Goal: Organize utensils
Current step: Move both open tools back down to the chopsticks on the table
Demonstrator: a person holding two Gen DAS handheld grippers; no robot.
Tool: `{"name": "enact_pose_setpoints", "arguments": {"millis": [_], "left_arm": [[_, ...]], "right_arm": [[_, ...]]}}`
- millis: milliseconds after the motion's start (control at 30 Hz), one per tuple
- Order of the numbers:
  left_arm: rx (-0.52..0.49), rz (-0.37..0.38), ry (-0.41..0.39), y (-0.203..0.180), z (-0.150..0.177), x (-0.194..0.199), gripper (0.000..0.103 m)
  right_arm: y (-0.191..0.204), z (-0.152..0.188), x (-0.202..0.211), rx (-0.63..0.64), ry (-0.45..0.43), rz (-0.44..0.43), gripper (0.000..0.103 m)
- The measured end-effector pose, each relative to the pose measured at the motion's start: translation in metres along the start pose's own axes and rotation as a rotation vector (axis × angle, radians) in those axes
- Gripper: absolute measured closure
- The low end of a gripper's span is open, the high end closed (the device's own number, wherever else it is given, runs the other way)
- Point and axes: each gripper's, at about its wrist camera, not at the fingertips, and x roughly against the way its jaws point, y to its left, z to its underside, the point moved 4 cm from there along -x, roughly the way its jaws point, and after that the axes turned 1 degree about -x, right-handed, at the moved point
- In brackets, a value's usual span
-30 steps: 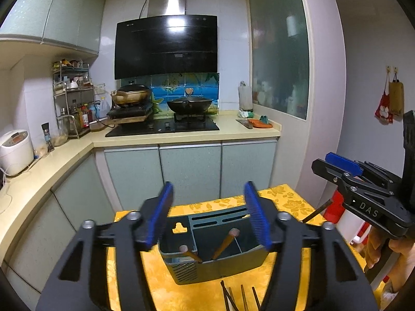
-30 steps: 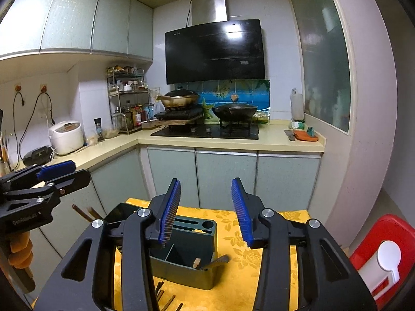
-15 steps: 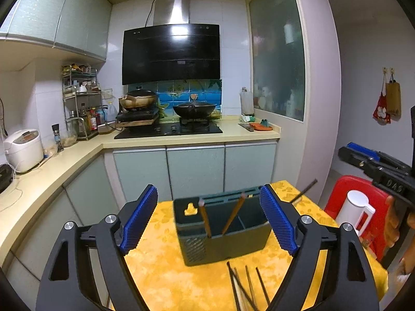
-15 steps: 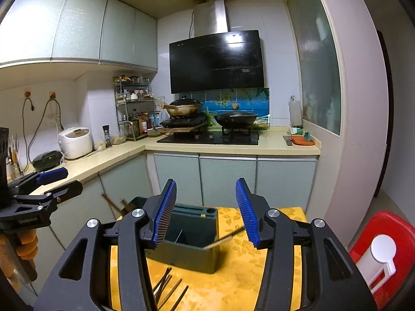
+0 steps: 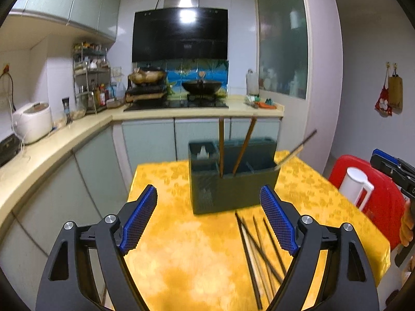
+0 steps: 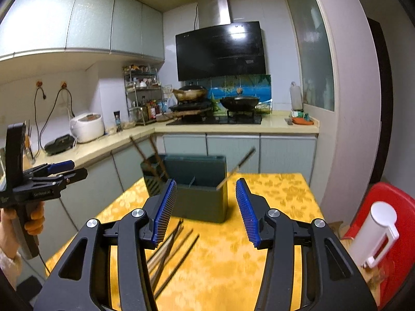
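dark grey utensil holder (image 5: 234,181) standing upright on the yellow-clothed worktop (image 5: 186,254), towards its far half. three chopsticks (image 5: 221,146) poking up out of the holder: two leaning in a middle compartment, one tilted out over the right end. loose chopsticks (image 5: 256,248) lying flat on the cloth just in front of the holder, fanned side by side, nearer its right end in the left wrist view. same bundle (image 6: 171,248) seen in the right wrist view below and between the blue pads.

left gripper (image 5: 208,220) low over the worktop, jaws spread wide, nothing between them, loose sticks just inside the right pad's line of sight but apart from it. right gripper (image 6: 206,208) also over the worktop, jaws parted more narrowly, empty, holder straight ahead.

beyond the worktop's right edge: red chair (image 5: 373,197) with a white jug (image 5: 356,188) on it. behind: kitchen counter (image 5: 197,110) with two woks on a hob, rice cooker (image 5: 32,121) on the left run, black range hood (image 5: 180,35) above.
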Motion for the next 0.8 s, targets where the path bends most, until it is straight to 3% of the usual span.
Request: {"name": "enact_pose_setpoints", "arguments": {"millis": [467,800], "left_arm": [[-0.065,0.030,0.155,-0.022,0.108,-0.002,0.024],[-0.127,0.062,0.196,-0.046,0.142,-0.007,0.024]], "right_arm": [[0.023,0.082,0.004,0.008,0.149,-0.004,0.056],[0.028,0.104,0.003,-0.021,0.181,-0.022,0.056]]}}
